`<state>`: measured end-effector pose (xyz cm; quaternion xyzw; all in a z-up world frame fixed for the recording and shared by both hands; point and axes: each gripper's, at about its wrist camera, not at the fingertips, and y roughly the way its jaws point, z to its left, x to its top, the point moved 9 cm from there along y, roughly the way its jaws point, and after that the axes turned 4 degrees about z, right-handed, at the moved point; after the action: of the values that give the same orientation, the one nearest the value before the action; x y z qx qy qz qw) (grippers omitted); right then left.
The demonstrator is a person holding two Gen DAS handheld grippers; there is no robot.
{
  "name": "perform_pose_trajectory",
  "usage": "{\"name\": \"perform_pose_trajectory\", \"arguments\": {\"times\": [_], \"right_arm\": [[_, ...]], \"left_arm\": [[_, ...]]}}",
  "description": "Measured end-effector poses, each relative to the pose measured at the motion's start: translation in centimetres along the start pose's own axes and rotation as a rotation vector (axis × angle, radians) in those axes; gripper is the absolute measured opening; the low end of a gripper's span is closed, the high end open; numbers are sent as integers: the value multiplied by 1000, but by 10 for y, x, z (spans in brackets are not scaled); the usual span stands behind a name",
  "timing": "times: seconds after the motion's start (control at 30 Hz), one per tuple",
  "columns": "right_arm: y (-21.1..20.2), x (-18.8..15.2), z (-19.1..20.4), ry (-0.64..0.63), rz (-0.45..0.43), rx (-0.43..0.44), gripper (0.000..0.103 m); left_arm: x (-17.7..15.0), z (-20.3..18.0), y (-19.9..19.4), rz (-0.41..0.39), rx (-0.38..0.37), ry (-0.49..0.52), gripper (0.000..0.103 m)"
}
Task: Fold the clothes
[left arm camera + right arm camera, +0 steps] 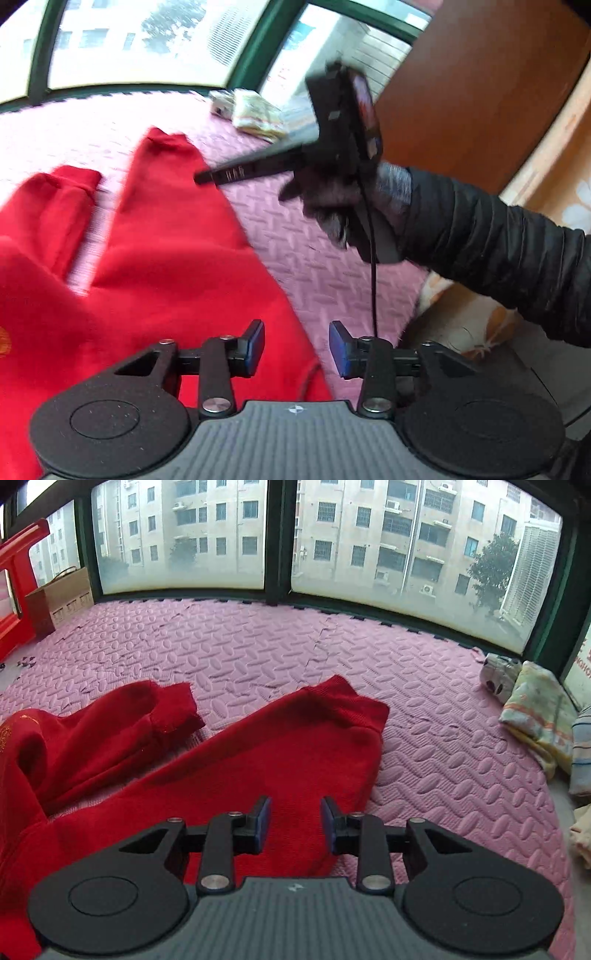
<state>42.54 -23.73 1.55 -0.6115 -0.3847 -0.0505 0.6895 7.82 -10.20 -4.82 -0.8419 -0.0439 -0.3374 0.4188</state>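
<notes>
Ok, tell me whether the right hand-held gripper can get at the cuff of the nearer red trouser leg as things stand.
Probably yes. The right hand-held gripper is open and holds nothing, and the cuff lies flat on the pink mat straight ahead of it, with only the trouser leg's own cloth between.

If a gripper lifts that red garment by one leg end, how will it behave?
The red garment looks like soft knit, so it would likely droop and trail. It shows creases, so probably not slippery. The pink mat is textured, so dragging may bunch it.
</notes>
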Motion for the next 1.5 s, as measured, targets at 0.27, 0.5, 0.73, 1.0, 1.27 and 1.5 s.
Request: {"name": "perform_pose_trajectory", "arguments": {"times": [0.27,0.5,0.73,1.0,1.27,1.5], "right_arm": [[2,38,48,-68,-25,101,29],[38,59,90,-66,57,201,30],[50,66,89,87,117,304,39],[57,95,110,-134,83,164,15],[53,185,145,-453,-138,27,13],[86,212,136,-409,-128,-36,24]], "left_arm": [[-3,77,-74,-128,270,-164,70],[-26,143,-114,-154,463,-313,76],[-41,157,-106,-119,474,-336,77],[-46,163,-92,-94,453,-337,75],[-48,168,-87,-77,432,-337,55],[-34,179,-93,-99,447,-344,56]]}}
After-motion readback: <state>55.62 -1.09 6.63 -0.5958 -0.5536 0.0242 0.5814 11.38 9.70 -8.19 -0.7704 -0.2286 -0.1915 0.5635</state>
